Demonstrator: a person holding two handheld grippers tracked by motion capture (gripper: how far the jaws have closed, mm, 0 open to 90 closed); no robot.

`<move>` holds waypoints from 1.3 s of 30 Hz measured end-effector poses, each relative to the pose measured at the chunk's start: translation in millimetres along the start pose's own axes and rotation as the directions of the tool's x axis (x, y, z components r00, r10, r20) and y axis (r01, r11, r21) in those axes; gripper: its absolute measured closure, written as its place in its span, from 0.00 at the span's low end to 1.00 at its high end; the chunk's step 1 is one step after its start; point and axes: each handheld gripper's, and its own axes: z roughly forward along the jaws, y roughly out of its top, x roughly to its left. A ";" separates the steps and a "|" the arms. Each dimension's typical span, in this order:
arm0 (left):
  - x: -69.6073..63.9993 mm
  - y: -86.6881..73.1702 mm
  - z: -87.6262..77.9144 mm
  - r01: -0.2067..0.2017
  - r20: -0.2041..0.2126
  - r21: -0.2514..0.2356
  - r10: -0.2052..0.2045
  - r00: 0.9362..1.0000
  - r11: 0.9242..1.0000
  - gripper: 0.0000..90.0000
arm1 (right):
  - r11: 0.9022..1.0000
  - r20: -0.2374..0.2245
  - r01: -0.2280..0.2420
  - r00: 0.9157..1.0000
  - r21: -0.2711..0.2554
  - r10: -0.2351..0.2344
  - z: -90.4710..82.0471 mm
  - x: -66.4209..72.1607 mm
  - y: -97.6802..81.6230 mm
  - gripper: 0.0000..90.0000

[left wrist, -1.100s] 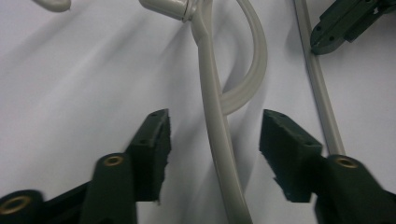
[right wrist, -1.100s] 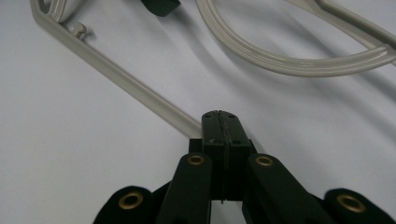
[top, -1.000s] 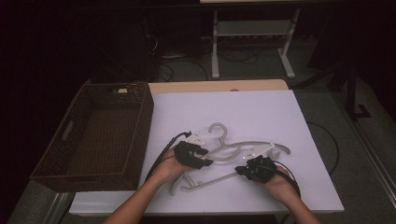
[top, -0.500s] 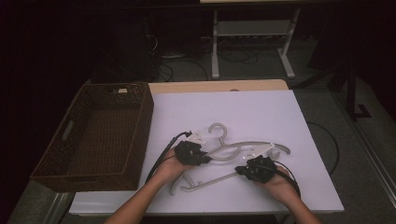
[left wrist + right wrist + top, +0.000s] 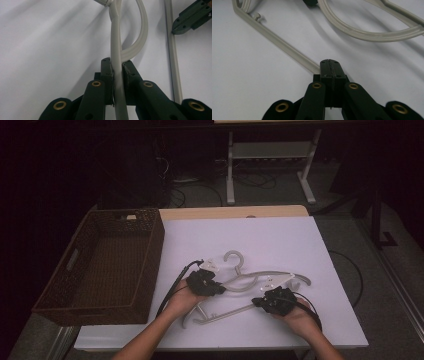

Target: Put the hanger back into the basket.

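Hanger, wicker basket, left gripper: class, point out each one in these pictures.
hanger (image 5: 248, 280), high view, on its curved shoulder bar.
wicker basket (image 5: 151, 265), high view, on its right wall.
left gripper (image 5: 117, 75), left gripper view, between its tips, shut on the hanger.

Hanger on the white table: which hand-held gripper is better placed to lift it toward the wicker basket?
Left, probably. The left hand-held gripper is shut on the hanger and sits nearer the wicker basket. The right hand-held gripper is shut with nothing visible between its pads, beside the bar.
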 end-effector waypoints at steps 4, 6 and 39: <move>0.3 0.3 -0.7 0.005 -0.014 -0.001 -0.005 1.000 1.000 0.91 | 1.000 -0.017 -0.014 1.000 -0.026 0.013 -4.3 -0.2 0.8 0.99; 0.0 0.3 -0.7 0.013 -0.018 -0.008 -0.013 1.000 1.000 0.91 | 0.999 -0.021 0.000 1.000 -0.047 -0.001 -5.7 0.3 1.1 0.99; 15.0 37.0 -70.1 0.091 -0.148 -0.069 -0.100 0.984 0.993 0.92 | 0.963 -0.013 -0.061 0.998 -0.262 0.059 -50.3 9.0 -22.3 0.23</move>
